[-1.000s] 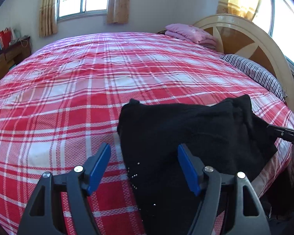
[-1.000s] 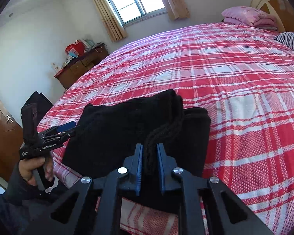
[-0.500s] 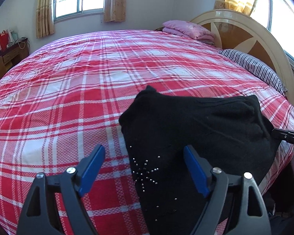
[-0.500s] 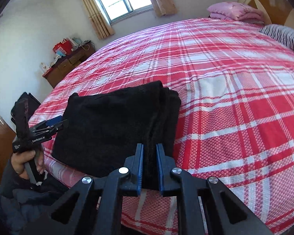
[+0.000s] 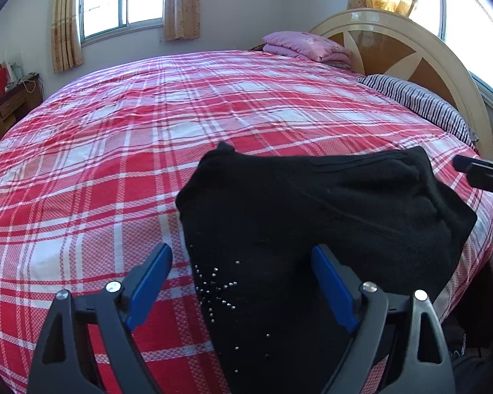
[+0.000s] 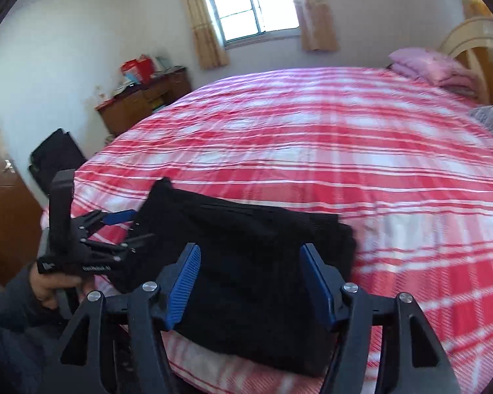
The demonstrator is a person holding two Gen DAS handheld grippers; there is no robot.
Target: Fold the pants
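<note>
The black pants [image 5: 312, 216] lie folded into a compact rectangle at the near edge of the red plaid bed [image 5: 148, 138], with a stud pattern near the left corner. My left gripper [image 5: 241, 252] hovers open just above their near left corner, pads clear of the cloth. In the right wrist view the same pants [image 6: 246, 239] lie flat, and my right gripper [image 6: 249, 252] is over their near edge with its jaws opening and nothing pinched between the blue pads. The left gripper [image 6: 128, 226] shows at the pants' left end, held by a hand.
A pink folded blanket [image 5: 307, 46] and a striped pillow [image 5: 420, 105] lie by the curved headboard [image 5: 404, 52]. A wooden cabinet [image 6: 144, 98] with red bags stands by the far wall. A dark bag [image 6: 56, 157] sits on the floor near a wooden door.
My right gripper has let go of the pants' folded edge and pulled back, its jaws spreading. The pants have settled flat. The left gripper widened slightly and stayed in place.
</note>
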